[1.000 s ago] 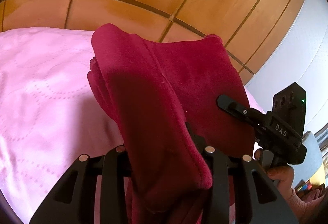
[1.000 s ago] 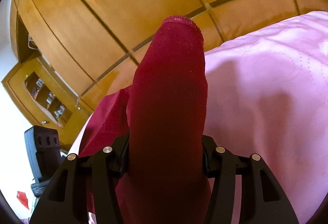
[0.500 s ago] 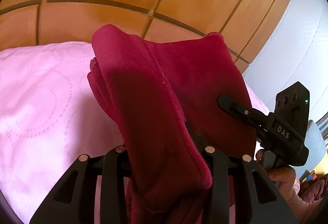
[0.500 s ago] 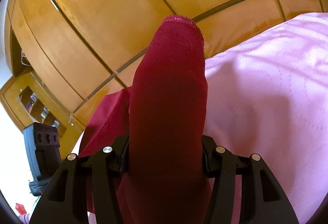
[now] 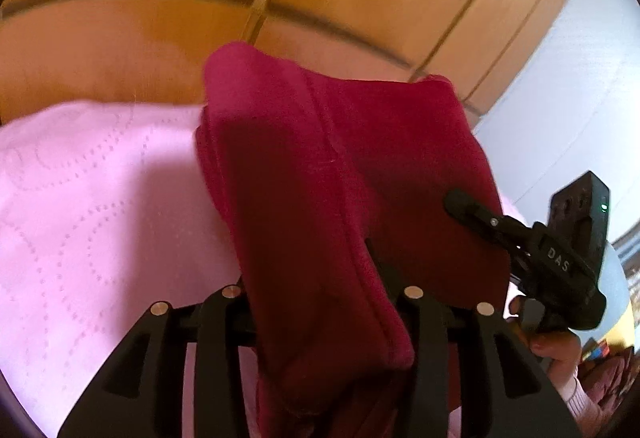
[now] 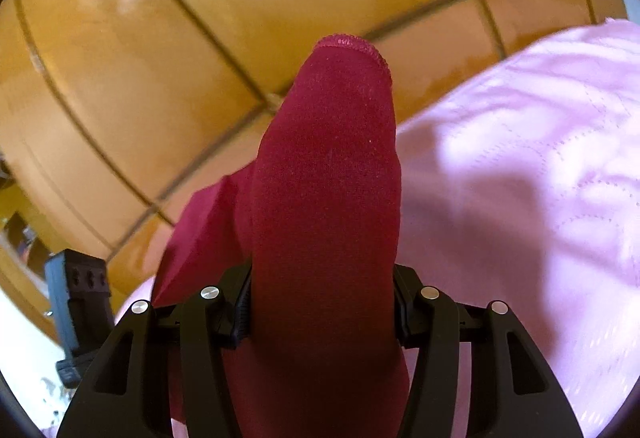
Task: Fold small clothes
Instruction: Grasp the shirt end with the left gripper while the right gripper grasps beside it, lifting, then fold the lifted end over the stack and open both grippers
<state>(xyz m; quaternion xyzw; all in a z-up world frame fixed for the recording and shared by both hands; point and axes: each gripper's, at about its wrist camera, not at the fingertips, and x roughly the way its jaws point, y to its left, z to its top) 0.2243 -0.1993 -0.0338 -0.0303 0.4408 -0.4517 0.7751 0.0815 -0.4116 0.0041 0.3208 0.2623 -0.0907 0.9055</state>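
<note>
A dark red fleece garment (image 5: 320,173) is held up in the air above a pink quilted bedspread (image 5: 88,205). My left gripper (image 5: 320,302) is shut on one edge of it; the cloth drapes over the jaws and hides the fingertips. My right gripper (image 6: 320,302) is shut on another edge of the garment (image 6: 324,189), which rises in a tall fold in front of the lens. In the left wrist view the right gripper (image 5: 472,209) shows at the right, clamped on the cloth.
A glossy wooden wardrobe (image 6: 200,37) with panel seams stands behind the bed (image 6: 540,177). A pale wall (image 5: 568,85) is at the right of the left wrist view. The left gripper's body (image 6: 80,298) shows at lower left in the right wrist view.
Both grippers have tilted and swung with the garment still held; the bedspread sits lower in the left wrist view and the wardrobe fills more of both views. The grips are unchanged.
</note>
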